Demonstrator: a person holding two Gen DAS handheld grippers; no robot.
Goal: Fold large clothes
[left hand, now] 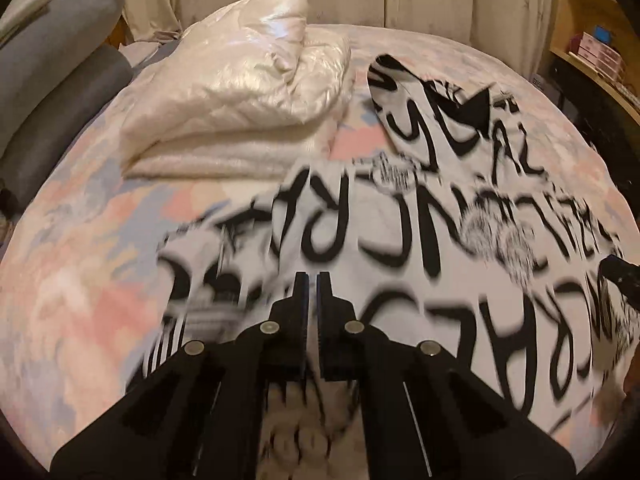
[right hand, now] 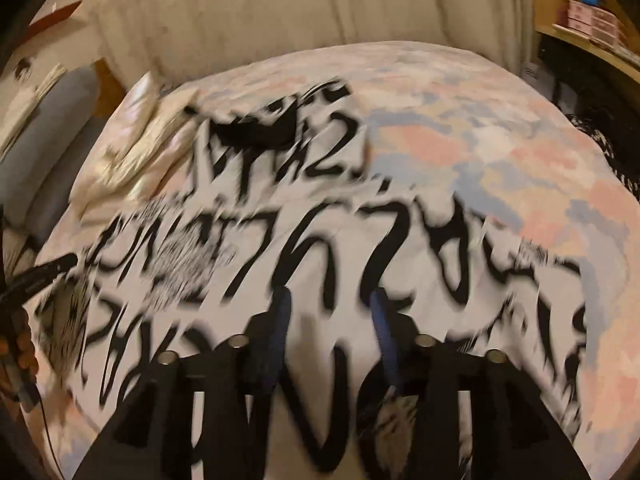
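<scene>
A large white garment point(left hand: 420, 240) printed with big black letters lies spread on the bed, one sleeve reaching toward the far edge. In the left wrist view my left gripper point(left hand: 313, 280) hovers over its near left part with its jaws shut. Motion blur hides whether any cloth is pinched. In the right wrist view the same garment point(right hand: 320, 240) fills the middle. My right gripper point(right hand: 330, 304) stands open over it, blue-padded fingers point(right hand: 282, 308) apart, with cloth showing in the gap beneath them. Each gripper shows at the edge of the other's view, the right gripper point(left hand: 620, 272) and the left gripper point(right hand: 48, 270).
The bed has a pastel pink and blue sheet point(left hand: 80, 260). A folded cream quilt point(left hand: 240, 92) lies at the far left of the bed, beside grey pillows point(left hand: 60, 64). Curtains hang behind the bed. Wooden shelves with boxes point(left hand: 596, 52) stand to the right. A hand point(right hand: 20, 348) holds the left gripper.
</scene>
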